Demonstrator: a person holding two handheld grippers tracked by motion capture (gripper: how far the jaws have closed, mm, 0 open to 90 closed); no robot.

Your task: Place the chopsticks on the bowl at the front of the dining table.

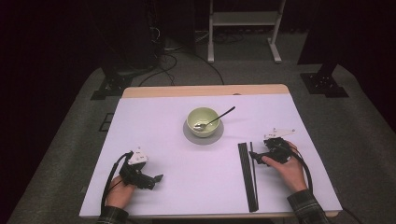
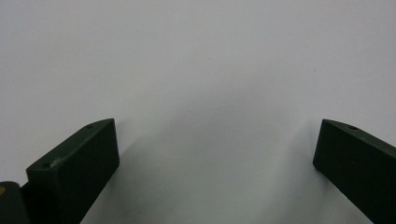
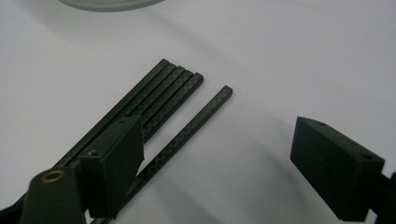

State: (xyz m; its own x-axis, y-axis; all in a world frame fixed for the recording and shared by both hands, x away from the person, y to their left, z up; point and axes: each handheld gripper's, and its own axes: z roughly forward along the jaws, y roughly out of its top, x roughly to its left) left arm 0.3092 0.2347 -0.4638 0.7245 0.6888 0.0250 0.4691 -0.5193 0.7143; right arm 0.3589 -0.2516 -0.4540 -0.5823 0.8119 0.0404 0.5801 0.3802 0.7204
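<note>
picking the stray chopstick

right gripper [image 1: 256, 157] released, jaws straddling the lone chopstick [image 3: 187, 130] beside the bundle [image 1: 243, 172], right of the bowl [image 1: 202, 120] on the worktop [image 1: 154, 121]. lower squarely, clamp that one only. left gripper [image 1: 156, 178] released, idle.

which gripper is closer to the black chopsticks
Right. The right gripper hangs open right at the black chopsticks, one jaw over them. The left gripper, open, sits far off near the table's left front.

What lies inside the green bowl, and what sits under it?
Inside the green bowl rests a spoon, its handle sticking out over the rim. Under the bowl sits a grey saucer; the saucer's middle is covered by the bowl.
</note>
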